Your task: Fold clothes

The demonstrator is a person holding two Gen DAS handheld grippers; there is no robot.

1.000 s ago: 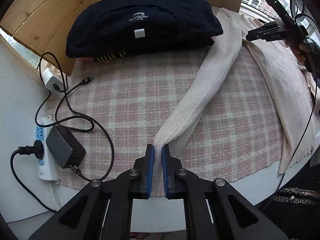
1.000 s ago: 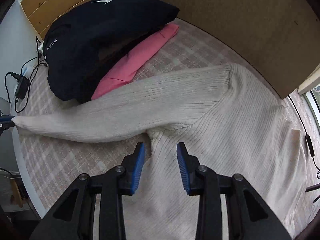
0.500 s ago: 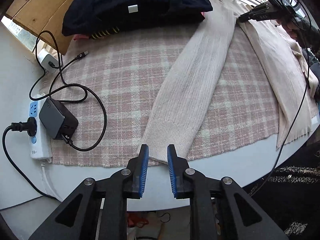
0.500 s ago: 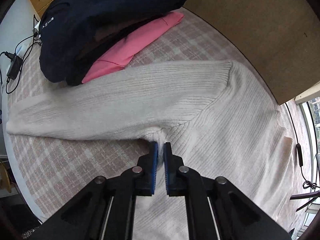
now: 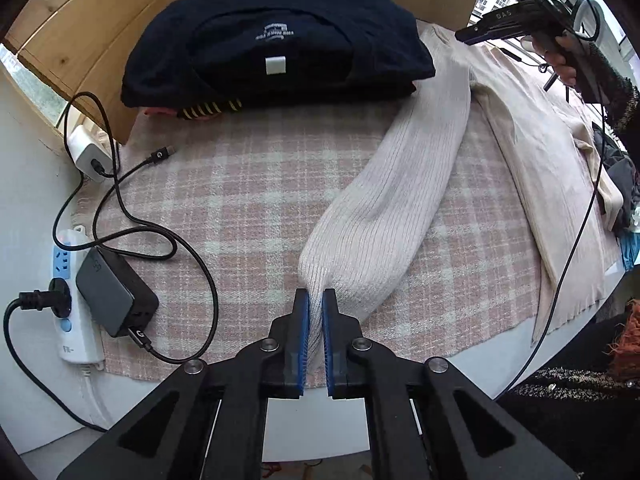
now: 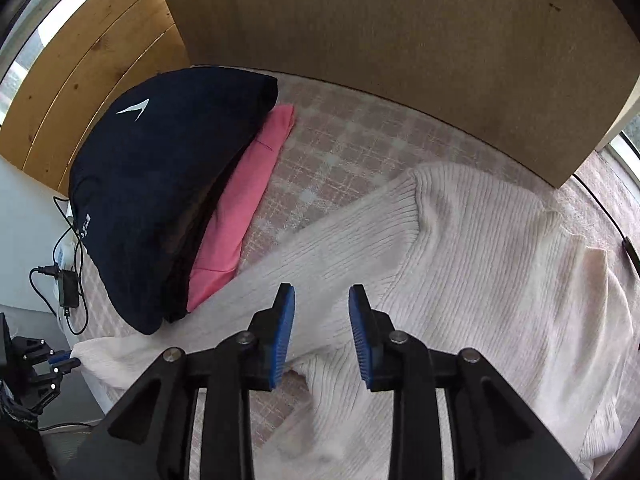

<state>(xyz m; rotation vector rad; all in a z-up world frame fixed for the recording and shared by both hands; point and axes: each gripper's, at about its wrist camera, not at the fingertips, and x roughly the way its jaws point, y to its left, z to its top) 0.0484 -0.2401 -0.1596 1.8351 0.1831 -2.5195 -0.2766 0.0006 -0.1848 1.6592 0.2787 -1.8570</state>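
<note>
A cream ribbed sweater lies flat on the pink plaid cloth (image 5: 224,208). Its long sleeve (image 5: 404,196) runs from the shoulder toward me in the left wrist view. My left gripper (image 5: 316,300) is shut on the sleeve's cuff at the near end. The right gripper (image 5: 500,26) hovers over the shoulder at the far right of that view. From the right wrist, the sweater body (image 6: 500,280) fills the right side. My right gripper (image 6: 322,300) stands open above the sleeve near the armpit, with nothing held. The left gripper (image 6: 60,362) shows small at the cuff.
A folded navy garment (image 5: 276,52) lies on a pink one (image 6: 248,192) at the back left. A power strip (image 5: 68,300), a black charger (image 5: 112,296) and cables lie left of the cloth. Wooden boards (image 6: 400,40) stand behind. A person's sleeve (image 5: 612,92) is at right.
My left gripper was open half a second ago and is now shut on the cuff again. My right gripper, shut at the armpit then, has opened and lifted.
</note>
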